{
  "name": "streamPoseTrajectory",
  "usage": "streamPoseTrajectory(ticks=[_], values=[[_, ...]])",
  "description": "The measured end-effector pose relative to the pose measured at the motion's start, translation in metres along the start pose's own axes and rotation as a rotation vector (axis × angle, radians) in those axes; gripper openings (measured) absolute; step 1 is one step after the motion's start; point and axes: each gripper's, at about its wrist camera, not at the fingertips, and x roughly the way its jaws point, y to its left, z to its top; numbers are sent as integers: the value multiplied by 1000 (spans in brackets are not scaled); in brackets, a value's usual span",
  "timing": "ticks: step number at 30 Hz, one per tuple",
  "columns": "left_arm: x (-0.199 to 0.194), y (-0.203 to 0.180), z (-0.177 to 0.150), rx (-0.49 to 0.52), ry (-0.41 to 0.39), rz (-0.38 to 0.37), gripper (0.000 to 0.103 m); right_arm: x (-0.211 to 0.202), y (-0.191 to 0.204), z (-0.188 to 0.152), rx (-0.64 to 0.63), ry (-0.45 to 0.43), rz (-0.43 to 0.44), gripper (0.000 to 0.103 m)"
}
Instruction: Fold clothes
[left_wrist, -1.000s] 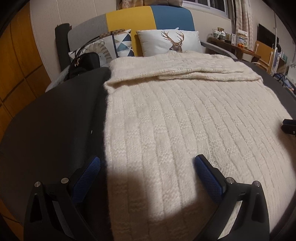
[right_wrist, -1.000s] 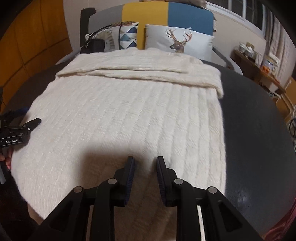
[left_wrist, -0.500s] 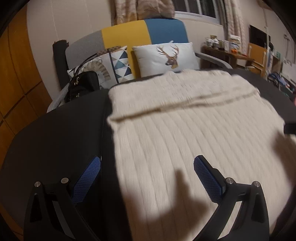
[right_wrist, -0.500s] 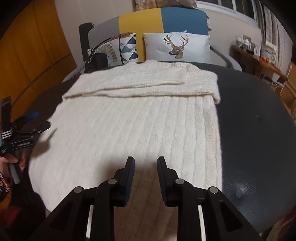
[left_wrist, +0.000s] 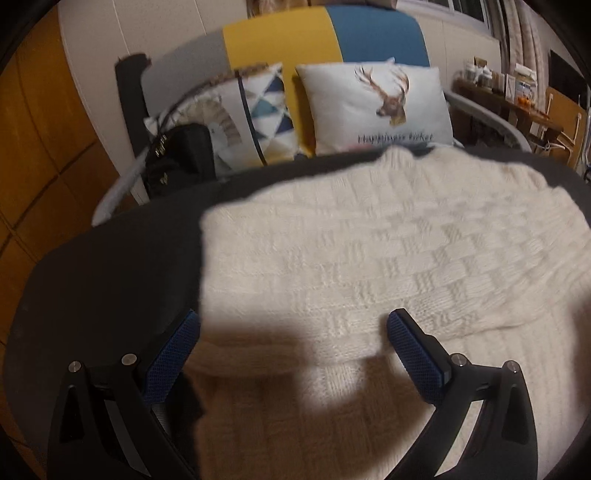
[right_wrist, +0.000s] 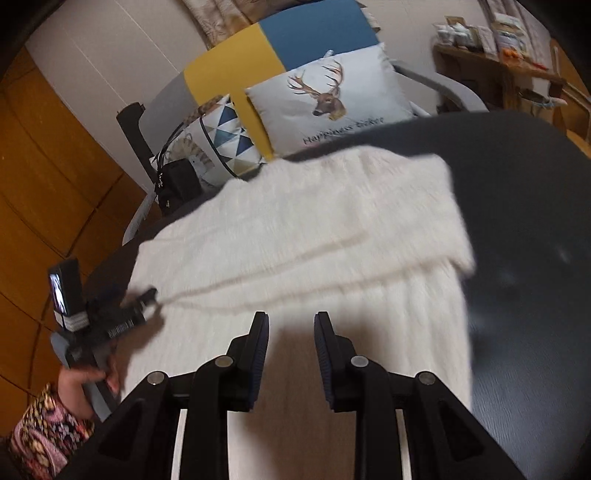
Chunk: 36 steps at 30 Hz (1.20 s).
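A cream knitted sweater (left_wrist: 369, 266) lies spread on a dark round table (left_wrist: 110, 280), its far part folded over toward me. It also shows in the right wrist view (right_wrist: 325, 236). My left gripper (left_wrist: 291, 339) is wide open with blue pads, low over the sweater's near left edge. In the right wrist view the left gripper (right_wrist: 147, 299) sits at the sweater's left edge. My right gripper (right_wrist: 291, 336) has its jaws a narrow gap apart, empty, above the sweater's near middle.
Behind the table stands a grey, yellow and blue sofa (left_wrist: 317, 44) with a deer cushion (left_wrist: 376, 107), a triangle-pattern cushion (left_wrist: 258, 110) and a black bag (left_wrist: 177, 162). A cluttered wooden shelf (left_wrist: 509, 99) stands at right. Orange wood panelling (right_wrist: 44, 177) is at left.
Both grippers have moved forward toward the sofa and lifted. The sweater's folded far part now lies nearer to the grippers. Neither jaw opening has changed.
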Motion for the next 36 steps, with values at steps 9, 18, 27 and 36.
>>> streamPoseTrajectory(ticks=[9, 18, 27, 36], values=[[-44, 23, -52, -154, -22, -34, 103, 79, 134, 17, -256, 87, 169, 21], [-15, 73, -75, -448, 87, -224, 103, 170, 232, 13, -513, 162, 86, 19], [-44, 79, -77, -458, -52, -390, 103, 143, 174, -3, -496, 18, -128, 19], [-28, 50, -56, -333, 43, -476, 57, 154, 155, -17, -489, -35, -140, 19]])
